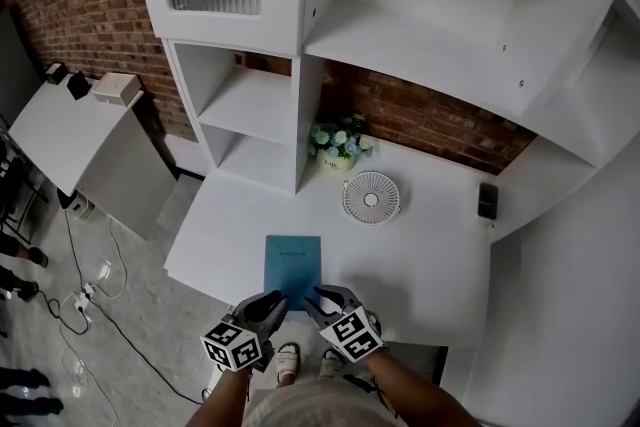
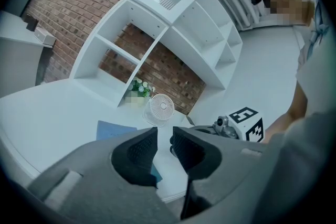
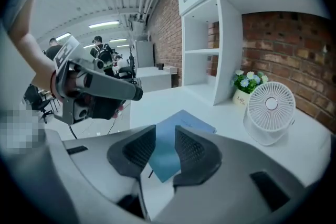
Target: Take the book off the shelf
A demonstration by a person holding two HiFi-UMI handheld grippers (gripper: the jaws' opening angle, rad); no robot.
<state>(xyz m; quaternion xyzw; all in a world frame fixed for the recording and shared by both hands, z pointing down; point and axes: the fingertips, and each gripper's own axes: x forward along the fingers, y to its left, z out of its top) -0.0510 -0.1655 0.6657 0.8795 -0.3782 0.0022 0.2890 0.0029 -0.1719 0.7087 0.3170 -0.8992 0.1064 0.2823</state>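
The book lay flat and closed on the white worktop, at 6 o'clock of its surface near the front edge, well apart from the shelf standing at 11 o'clock from it; its cover was blue, with print too small to read.

The left gripper sat at 7 o'clock of the book and the right gripper at 5 o'clock, side by side, tips aimed toward the book's near edge; the head view could not show whether they touched it.

In the left gripper view its fingers stood released with a narrow gap and nothing between them; the book showed beyond them at 10 o'clock.

In the right gripper view its fingers were likewise released; the book showed through the gap, lying on the worktop below, and the pads did not press on it.

A white fan stood at 2 o'clock of the book; a pot of flowers stood at 1 o'clock, beside the shelf's upright; a small dark thing lay at 3 o'clock of the fan.
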